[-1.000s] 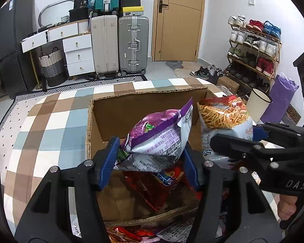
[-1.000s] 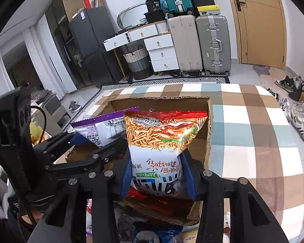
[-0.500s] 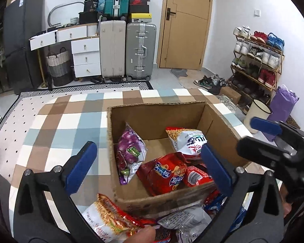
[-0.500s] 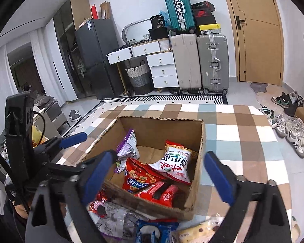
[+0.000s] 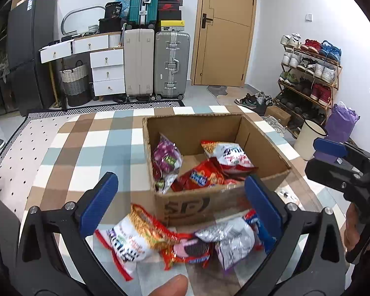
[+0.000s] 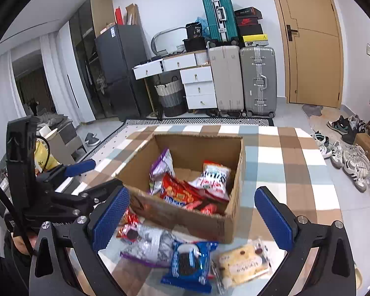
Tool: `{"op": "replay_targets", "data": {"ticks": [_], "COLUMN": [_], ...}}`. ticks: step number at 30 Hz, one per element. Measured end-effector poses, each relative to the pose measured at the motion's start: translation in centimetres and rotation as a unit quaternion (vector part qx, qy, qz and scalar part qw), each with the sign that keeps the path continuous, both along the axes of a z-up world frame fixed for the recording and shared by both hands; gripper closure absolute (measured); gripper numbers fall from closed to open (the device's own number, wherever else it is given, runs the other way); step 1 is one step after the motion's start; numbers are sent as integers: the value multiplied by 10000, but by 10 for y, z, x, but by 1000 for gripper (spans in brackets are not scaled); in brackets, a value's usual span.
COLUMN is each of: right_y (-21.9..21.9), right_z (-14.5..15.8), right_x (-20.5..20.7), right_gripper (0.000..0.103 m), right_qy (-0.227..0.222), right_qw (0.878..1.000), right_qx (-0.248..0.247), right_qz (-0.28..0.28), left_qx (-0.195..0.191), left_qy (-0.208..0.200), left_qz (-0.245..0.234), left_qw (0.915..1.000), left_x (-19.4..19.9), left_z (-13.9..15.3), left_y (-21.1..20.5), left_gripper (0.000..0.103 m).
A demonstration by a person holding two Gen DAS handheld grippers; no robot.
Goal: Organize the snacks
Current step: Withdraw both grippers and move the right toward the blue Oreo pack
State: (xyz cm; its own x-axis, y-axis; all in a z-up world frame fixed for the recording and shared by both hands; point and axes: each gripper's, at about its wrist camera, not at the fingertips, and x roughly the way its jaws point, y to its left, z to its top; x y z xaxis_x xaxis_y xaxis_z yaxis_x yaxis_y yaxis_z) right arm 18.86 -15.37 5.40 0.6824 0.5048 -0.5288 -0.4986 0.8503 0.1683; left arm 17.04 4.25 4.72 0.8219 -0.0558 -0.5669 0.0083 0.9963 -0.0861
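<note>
A cardboard box (image 5: pixel 192 206) (image 6: pixel 238 172) stands on the checked table, holding a purple bag (image 5: pixel 166 159) (image 6: pixel 161 164), a white noodle bag (image 5: pixel 230 154) (image 6: pixel 213 176) and red packs (image 5: pixel 201 176) (image 6: pixel 178 193). My left gripper (image 5: pixel 181 201) is open and empty above loose snacks in front of the box: a noodle bag (image 5: pixel 132 243), a red cookie pack (image 5: pixel 191 250) and a silver bag (image 5: pixel 230 238). My right gripper (image 6: pixel 191 213) is open and empty above a blue cookie pack (image 6: pixel 188 262), a yellow cake pack (image 6: pixel 244 266) and a silver bag (image 6: pixel 151 243).
The checked tablecloth (image 5: pixel 91 143) (image 6: pixel 291 172) covers the table. Suitcases (image 5: pixel 171 65), drawers (image 5: pixel 107 72), a door and a shoe rack (image 5: pixel 308 74) stand beyond. A white bin (image 5: pixel 308 139) is at the right. Shoes (image 6: pixel 350 157) lie on the floor.
Both grippers opened and dropped the purple bag and the noodle bag into the box, then drew back and lowered towards the loose snacks in front of it.
</note>
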Motion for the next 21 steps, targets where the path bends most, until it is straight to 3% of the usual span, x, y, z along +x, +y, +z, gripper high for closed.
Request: {"op": "replay_targets", "data": {"ticks": [21], "right_y": [-20], "right_z": [-49], "right_x": [-31], "right_gripper": [0], "right_qy": [443], "right_qw": [9990], "right_qx": [-28], "right_qz": [-34], "left_qx": [-96], "left_qy": [303], "left_qz": [2], "left_qw": [9995], "left_x": [-57], "left_z": [-41], "left_y": [-7], "left_gripper": [1]}}
